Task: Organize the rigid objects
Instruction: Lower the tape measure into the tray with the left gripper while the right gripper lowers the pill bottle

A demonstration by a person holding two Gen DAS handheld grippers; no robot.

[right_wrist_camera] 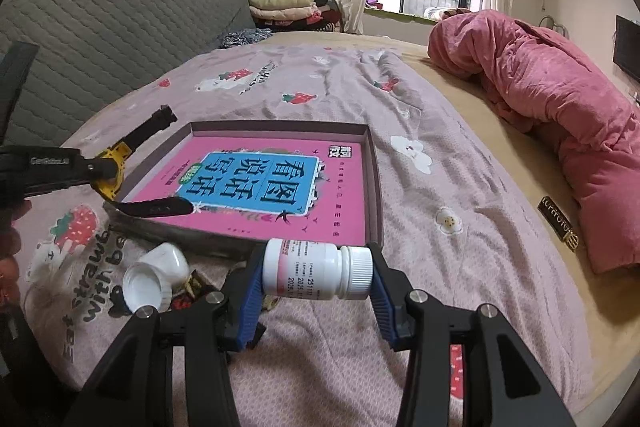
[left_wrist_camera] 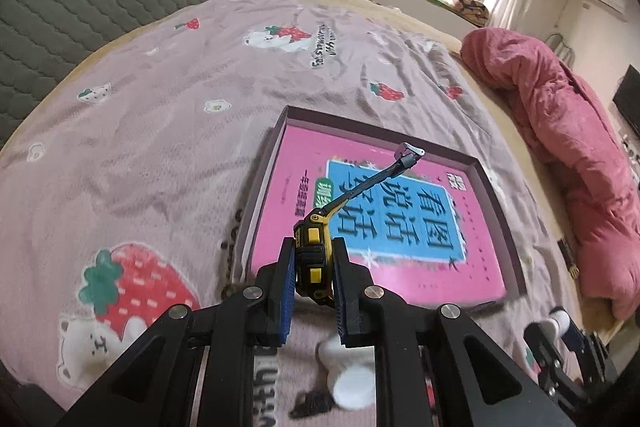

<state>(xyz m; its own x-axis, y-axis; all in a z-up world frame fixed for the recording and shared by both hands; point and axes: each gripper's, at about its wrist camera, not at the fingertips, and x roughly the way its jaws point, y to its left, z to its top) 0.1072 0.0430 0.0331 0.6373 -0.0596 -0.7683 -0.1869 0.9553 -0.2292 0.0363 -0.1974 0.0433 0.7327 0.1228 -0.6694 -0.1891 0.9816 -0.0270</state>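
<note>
The pink book [right_wrist_camera: 256,187], lower centre of the right wrist view, carries large Chinese characters on a blue panel, seen inverted: 看图说话写话. The bedspread [right_wrist_camera: 92,267], lower left, is printed "Eat strawb… with be…", partly hidden. The white bottle [right_wrist_camera: 316,269], lower centre, has a label with small print and digits beginning "2511…" and "202…"; the remainder is illegible. The black tool arm [right_wrist_camera: 50,163] at the left edge bears an unreadable grey brand mark.

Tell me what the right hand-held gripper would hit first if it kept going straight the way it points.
Probably the near wall of the tray just ahead of the held bottle, then the pink book inside; depth is unclear.
</note>
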